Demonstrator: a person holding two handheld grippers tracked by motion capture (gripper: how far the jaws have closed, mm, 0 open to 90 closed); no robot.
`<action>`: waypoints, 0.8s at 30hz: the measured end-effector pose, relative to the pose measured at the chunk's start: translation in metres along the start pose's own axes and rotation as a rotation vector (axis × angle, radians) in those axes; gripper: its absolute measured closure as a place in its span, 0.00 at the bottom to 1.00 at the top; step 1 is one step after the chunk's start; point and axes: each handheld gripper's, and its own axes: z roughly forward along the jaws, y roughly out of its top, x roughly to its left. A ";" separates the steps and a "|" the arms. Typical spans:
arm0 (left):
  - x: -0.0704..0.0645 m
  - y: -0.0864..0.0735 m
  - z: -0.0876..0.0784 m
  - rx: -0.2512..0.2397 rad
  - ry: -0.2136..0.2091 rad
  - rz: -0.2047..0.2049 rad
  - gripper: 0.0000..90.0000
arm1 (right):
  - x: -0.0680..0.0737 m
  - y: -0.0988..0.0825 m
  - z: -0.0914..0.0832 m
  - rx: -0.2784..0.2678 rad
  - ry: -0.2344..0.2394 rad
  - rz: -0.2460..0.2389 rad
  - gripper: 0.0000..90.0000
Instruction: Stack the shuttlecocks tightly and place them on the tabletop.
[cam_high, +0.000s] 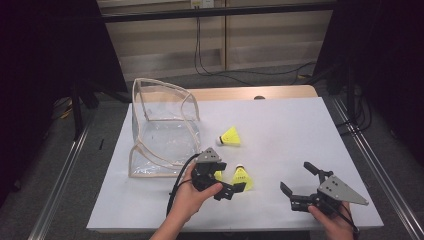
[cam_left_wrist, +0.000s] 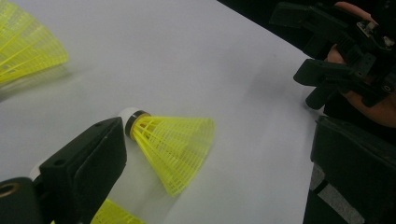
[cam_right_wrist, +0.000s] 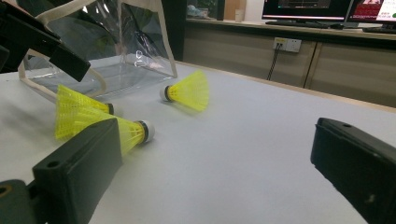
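Three yellow shuttlecocks lie on the white table. One shuttlecock (cam_high: 230, 136) (cam_right_wrist: 189, 91) rests alone near the middle. A second (cam_high: 241, 177) (cam_left_wrist: 173, 144) lies on its side between the jaws of my left gripper (cam_high: 235, 180) (cam_left_wrist: 217, 140), close to one jaw and not clamped; that gripper is open. The third (cam_high: 218, 175) (cam_left_wrist: 112, 215) peeks out from under the same gripper. My right gripper (cam_high: 295, 176) (cam_right_wrist: 215, 135) is low over the table's front right, jaws wide open, nothing between them.
A clear plastic bag with beige trim (cam_high: 160, 125) (cam_right_wrist: 116, 60) stands open on the left of the table. The table's front edge (cam_high: 225, 229) runs just below both hands. Bare white surface spreads to the right and back.
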 end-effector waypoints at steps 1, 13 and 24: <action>0.000 -0.001 -0.001 -0.003 -0.005 0.002 0.04 | 0.000 0.000 0.000 0.000 0.000 0.001 0.02; 0.000 -0.006 -0.008 0.019 -0.026 0.039 0.04 | 0.000 0.000 0.000 0.001 0.000 0.000 0.02; 0.002 -0.012 -0.013 0.037 -0.022 0.044 0.04 | 0.000 0.000 0.000 0.000 -0.001 0.001 0.02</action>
